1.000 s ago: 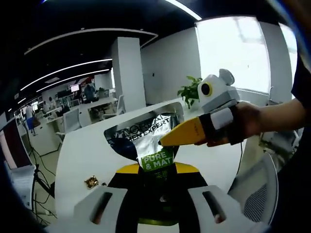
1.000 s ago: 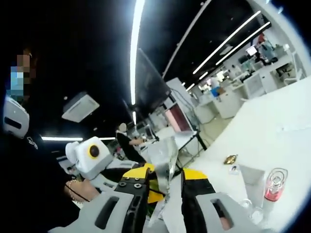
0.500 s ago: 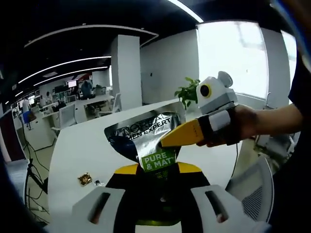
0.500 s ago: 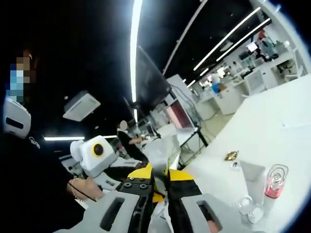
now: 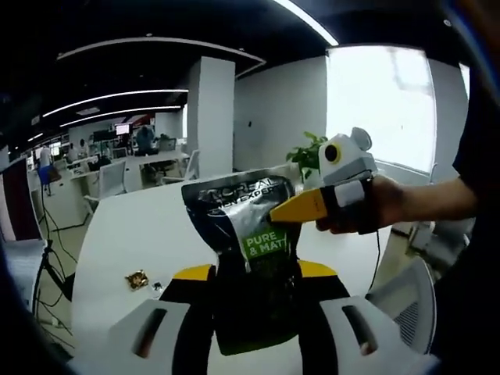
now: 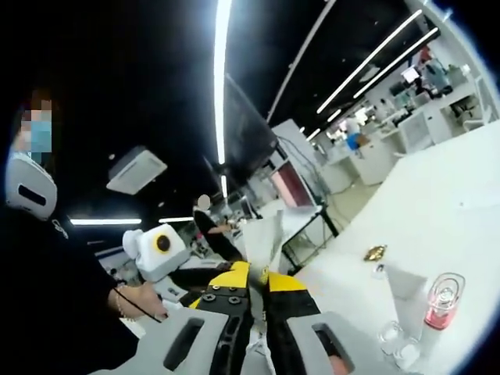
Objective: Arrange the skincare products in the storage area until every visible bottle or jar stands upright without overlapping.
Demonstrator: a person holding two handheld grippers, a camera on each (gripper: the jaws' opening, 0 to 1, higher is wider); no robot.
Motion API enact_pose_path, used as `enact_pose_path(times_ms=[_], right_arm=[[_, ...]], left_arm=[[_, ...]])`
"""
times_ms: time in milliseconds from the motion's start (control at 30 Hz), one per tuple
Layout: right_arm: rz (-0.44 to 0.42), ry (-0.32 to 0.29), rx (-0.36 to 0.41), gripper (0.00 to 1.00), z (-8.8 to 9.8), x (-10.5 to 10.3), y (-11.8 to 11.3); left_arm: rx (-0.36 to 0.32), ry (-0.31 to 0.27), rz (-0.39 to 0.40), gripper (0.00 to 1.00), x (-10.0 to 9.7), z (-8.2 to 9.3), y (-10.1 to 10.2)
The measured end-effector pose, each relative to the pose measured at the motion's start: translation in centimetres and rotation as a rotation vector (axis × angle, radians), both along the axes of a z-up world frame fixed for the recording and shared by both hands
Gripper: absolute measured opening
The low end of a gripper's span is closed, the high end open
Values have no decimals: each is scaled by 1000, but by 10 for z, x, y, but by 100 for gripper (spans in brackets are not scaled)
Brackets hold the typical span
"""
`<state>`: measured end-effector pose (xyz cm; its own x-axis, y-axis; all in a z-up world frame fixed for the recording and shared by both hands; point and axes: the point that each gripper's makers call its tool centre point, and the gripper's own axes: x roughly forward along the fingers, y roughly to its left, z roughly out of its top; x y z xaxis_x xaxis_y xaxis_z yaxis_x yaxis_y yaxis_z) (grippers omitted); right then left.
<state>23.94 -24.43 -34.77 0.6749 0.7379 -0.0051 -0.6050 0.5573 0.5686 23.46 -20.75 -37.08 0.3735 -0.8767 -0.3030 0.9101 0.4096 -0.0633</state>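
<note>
Table [image 5: 117, 234] first: we are looking across a broad white top that is carrying the smaller pieces while the big one is up in the air. We are holding a silver and green pouch [image 5: 251, 258] well above it with both tools, which we judge is so it can be squared up and set down standing, not flopped over its neighbours. Our left gripper [image 5: 254, 312] is pinching the pouch's lower part, jaws closed onto the foil, and our right gripper [image 5: 301, 207] is coming in from the side and nipping the upper edge. In the right gripper view that gripper [image 6: 256, 291] is clamping the pouch [image 6: 262, 242] edge-on, so it reads as a thin silver fin. Down on the table [image 6: 437, 203] a pink-tinted clear bottle [image 6: 442, 301] is standing upright, with two little clear jars [image 6: 397, 345] just beside it, apart from each other. A small gold wrapper [image 6: 375, 252] is lying farther off, well clear of them.
</note>
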Motion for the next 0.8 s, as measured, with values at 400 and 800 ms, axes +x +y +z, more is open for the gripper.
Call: enact_pose_path(times_ms=[400, 800], right_arm=[[11, -57, 65, 0, 18, -6, -15], [29, -80, 95, 0, 33, -13, -25]], left_arm=[[-120, 152, -37, 49, 13, 11, -9], [-281, 294, -158, 64, 22, 29, -11]])
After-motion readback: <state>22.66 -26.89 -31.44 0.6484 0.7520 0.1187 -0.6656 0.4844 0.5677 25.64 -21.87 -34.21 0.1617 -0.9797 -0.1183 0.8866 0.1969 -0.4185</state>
